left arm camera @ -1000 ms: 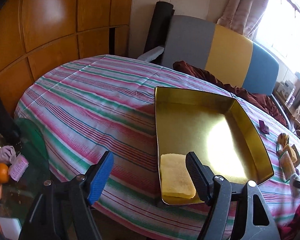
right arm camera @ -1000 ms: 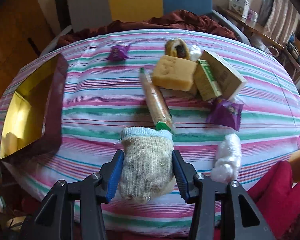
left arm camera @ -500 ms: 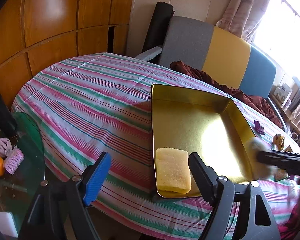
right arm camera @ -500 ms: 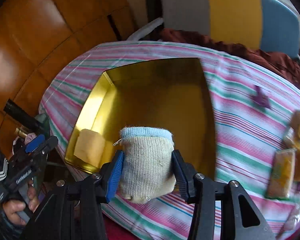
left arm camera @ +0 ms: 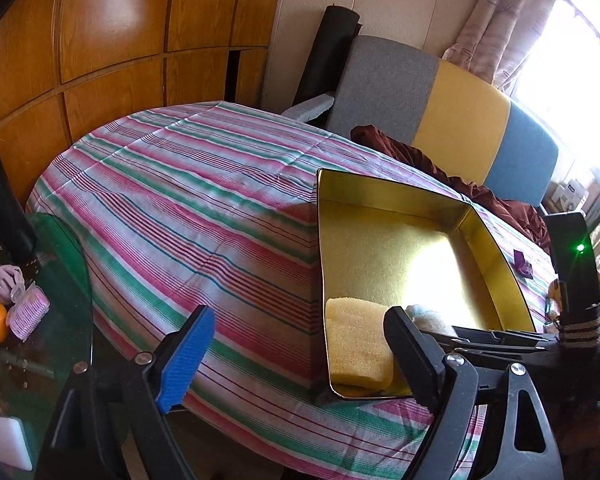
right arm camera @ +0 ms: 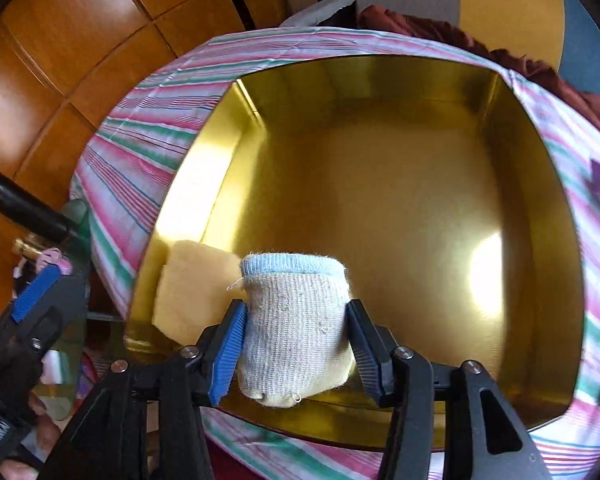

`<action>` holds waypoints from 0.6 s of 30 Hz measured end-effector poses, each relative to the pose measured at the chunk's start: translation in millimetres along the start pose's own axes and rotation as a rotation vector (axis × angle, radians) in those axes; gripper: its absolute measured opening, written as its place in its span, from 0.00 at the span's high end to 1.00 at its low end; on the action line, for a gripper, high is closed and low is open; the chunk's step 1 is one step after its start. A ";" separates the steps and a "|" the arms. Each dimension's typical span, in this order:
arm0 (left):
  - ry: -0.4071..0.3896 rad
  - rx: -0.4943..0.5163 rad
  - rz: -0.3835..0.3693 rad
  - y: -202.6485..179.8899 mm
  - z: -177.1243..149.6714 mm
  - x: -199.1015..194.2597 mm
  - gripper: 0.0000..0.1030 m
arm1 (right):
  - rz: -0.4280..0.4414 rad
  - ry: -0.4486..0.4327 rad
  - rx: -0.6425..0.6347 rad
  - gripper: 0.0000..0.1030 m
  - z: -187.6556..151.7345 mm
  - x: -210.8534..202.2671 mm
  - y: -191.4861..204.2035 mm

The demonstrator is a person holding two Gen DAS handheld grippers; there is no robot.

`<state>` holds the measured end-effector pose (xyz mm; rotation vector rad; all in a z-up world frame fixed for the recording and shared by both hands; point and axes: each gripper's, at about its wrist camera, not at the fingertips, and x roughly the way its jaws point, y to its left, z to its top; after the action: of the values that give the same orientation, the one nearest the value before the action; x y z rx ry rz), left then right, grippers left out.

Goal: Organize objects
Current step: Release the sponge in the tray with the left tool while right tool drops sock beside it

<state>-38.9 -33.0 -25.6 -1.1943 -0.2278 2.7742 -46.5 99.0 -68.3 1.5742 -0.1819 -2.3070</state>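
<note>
The right gripper (right arm camera: pixel 296 344) is clamped on a rolled beige sock with a pale blue cuff (right arm camera: pixel 294 320), holding it just above the near edge of a gold tray (right arm camera: pixel 380 80). A yellow sponge (right arm camera: pixel 192 284) already lies in the tray's near left corner, just beside the sock. The left gripper (left arm camera: pixel 296 356) hangs with its fingers spread wide and nothing between them, over the striped tablecloth (left arm camera: pixel 180 208) at the tray's near left side. The step in hand appears to be placing the sock in the tray. The next move likely calls for lowering it onto the bare floor beside the sponge, then releasing the grip.
</note>
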 end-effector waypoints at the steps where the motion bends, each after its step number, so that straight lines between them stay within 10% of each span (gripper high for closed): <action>1: 0.001 0.001 0.001 0.0 -0.2 0.5 0.15 | 0.027 0.000 0.006 0.49 -1.6 -0.6 -0.4; 8: -0.006 0.018 0.017 -2.7 -2.5 0.9 0.13 | 0.098 -0.092 0.030 0.18 -9.4 -24.1 -12.9; 18: -0.014 0.098 -0.026 -25.7 -6.9 -3.5 0.09 | -0.023 -0.228 0.054 0.12 -36.1 -74.6 -47.5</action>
<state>-30.4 -7.7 -23.1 -1.1402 -0.1064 2.7373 1.4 172.4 -30.3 1.3402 -0.2845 -2.5165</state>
